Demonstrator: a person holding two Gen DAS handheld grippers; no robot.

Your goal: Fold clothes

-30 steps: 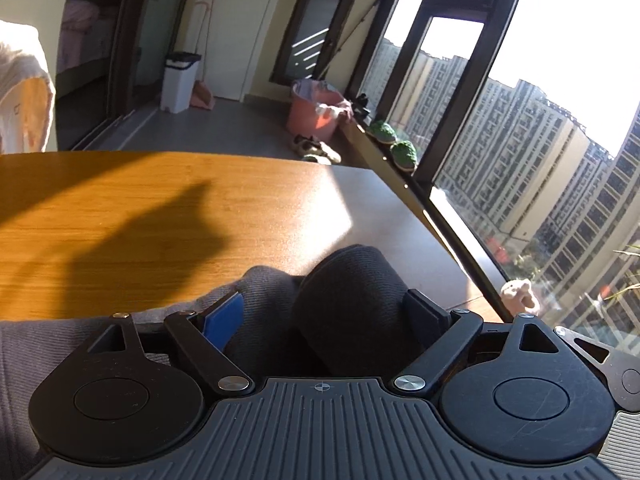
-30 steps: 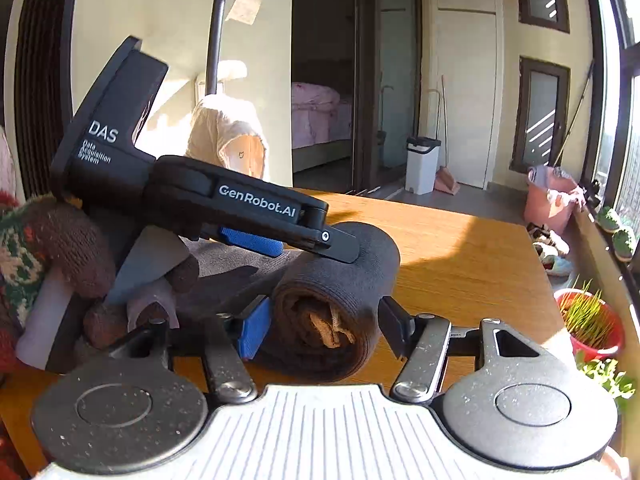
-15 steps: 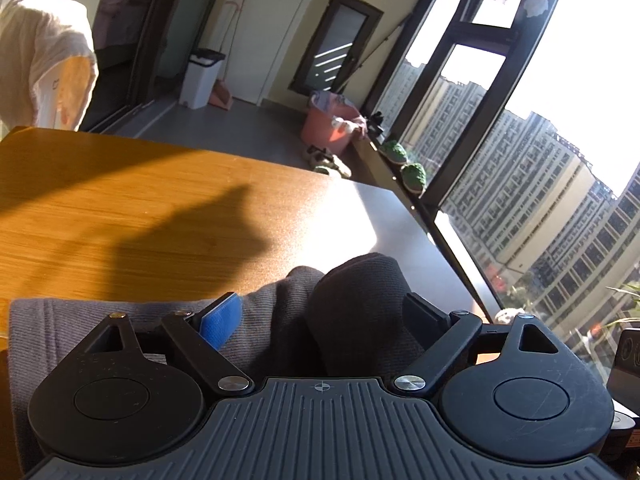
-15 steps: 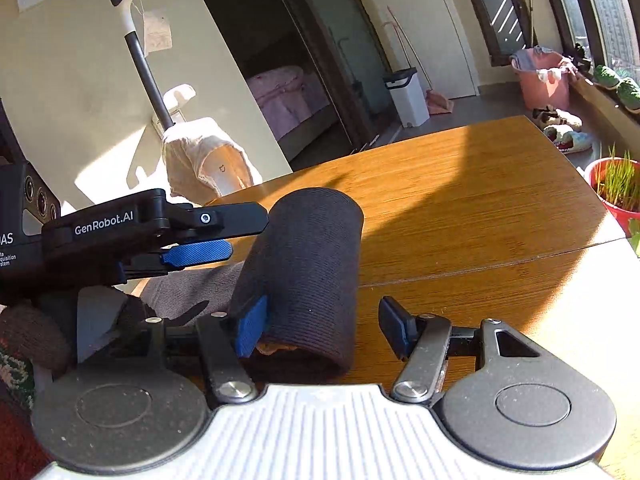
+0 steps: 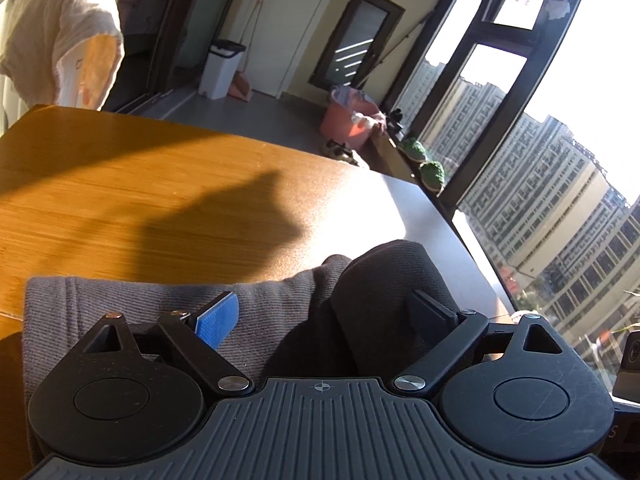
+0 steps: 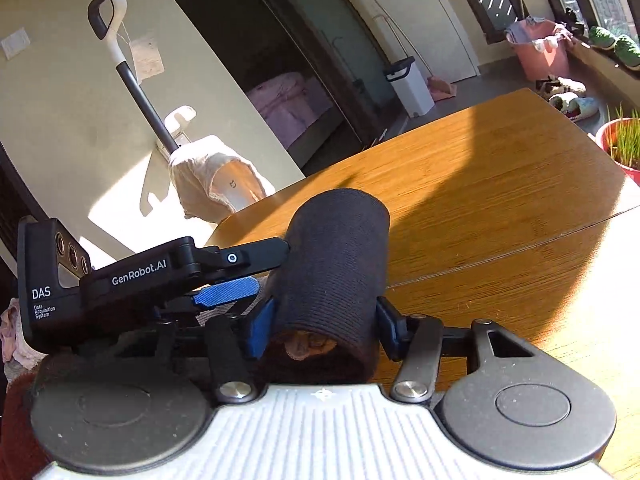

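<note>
A wooden table (image 5: 168, 200) is lit by low sun, in a room with tall windows, a white bin (image 5: 221, 69) and a pink bucket (image 5: 349, 118). Two grippers and one dark rolled garment (image 6: 336, 276) are counted. The roll is lain on the table with its long axis running away from the right wrist camera, one open end turned toward it; an unrolled grey part (image 5: 132, 300) is spread flat to the left. The right gripper (image 6: 326, 330) is seen closing, both pads pressed against the roll. The left gripper (image 5: 324, 312) is seen opening, the roll between its released fingers.
</note>
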